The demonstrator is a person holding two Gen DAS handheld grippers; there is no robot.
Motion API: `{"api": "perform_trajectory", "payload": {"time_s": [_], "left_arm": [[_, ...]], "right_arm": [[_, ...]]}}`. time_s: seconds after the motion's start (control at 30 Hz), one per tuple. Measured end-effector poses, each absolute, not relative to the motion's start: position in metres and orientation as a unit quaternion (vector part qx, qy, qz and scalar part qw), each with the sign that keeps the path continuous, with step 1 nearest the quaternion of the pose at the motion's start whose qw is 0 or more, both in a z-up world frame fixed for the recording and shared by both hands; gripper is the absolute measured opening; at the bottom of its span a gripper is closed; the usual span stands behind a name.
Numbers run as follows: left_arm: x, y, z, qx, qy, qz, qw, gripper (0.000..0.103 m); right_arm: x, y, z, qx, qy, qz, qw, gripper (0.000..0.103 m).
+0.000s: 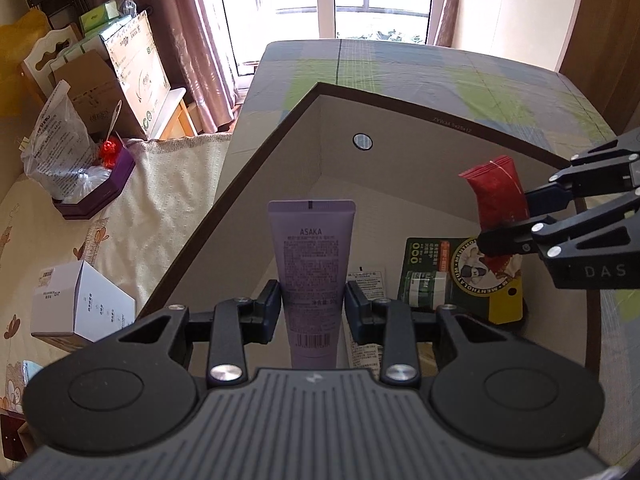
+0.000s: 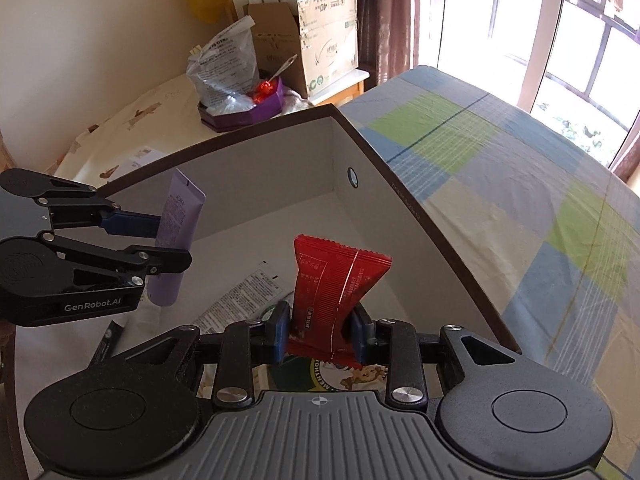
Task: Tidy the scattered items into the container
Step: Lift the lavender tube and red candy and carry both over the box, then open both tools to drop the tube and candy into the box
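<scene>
Your left gripper (image 1: 312, 308): You pinch the purple tube (image 1: 311, 264) tight between the two blue pads, one on each side. The tube stands up tall with its flat end on top.
Your right gripper (image 2: 320, 332): You squeeze the red packet (image 2: 334, 296) in its middle. The packet stands up and its top edge fans out wide.
Where they hang: Both grippers are over the open box (image 1: 256, 184), side by side and apart. You point each one across the box toward its far walls. Neither thing touches the floor of the box yet, as far as you can see.
In the box already: A green card pack (image 1: 452, 276) with a yellow corner lies flat on the floor. A white paper sachet (image 2: 240, 296) lies flat next to it.
Done so far: Two flat things look put away. Two more are in your grip, right above where they go.
Left to do: I think you only need to lower them and let go.
Far off: The checked cloth (image 2: 520, 184) past the box shows nothing else lying on it. Some part of it is out of view, so you cannot be sure.
</scene>
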State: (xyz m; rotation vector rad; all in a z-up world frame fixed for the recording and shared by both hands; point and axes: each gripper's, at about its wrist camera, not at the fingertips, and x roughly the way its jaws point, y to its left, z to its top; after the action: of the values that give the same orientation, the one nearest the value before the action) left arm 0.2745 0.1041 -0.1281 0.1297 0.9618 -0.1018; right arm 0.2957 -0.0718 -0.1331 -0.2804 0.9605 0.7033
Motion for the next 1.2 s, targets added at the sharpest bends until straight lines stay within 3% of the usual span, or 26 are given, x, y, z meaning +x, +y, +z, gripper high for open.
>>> {"api": "perform_trajectory", "payload": {"time_s": [0.77,0.9,0.93,1.03,1.2], "left_arm": [[0.274,0.11,-0.133,0.06,0.471,-0.04,0.879,0.03],[0.271,0.112,-0.131,0.059,0.473,-0.038,0.878,0.034],[0.271,0.113,-0.131,0.058,0.473,-0.039,0.878,0.035],[0.267,0.114,-0.129,0.057,0.475,-0.041,0.877,0.039],[0.262,0.113,-0.128,0.057,0.482,-0.038,0.873,0.051]], "right_arm": [[0.311,-0.054,-0.129,-0.127,0.408,0.344,0.836,0.034],[0.312,-0.05,-0.13,-0.132,0.409,0.341,0.836,0.035],[0.311,-0.05,-0.13,-0.132,0.412,0.34,0.835,0.037],[0.305,-0.059,-0.13,-0.122,0.417,0.34,0.834,0.087],[0.295,-0.069,-0.129,-0.123,0.434,0.333,0.828,0.087]]}}
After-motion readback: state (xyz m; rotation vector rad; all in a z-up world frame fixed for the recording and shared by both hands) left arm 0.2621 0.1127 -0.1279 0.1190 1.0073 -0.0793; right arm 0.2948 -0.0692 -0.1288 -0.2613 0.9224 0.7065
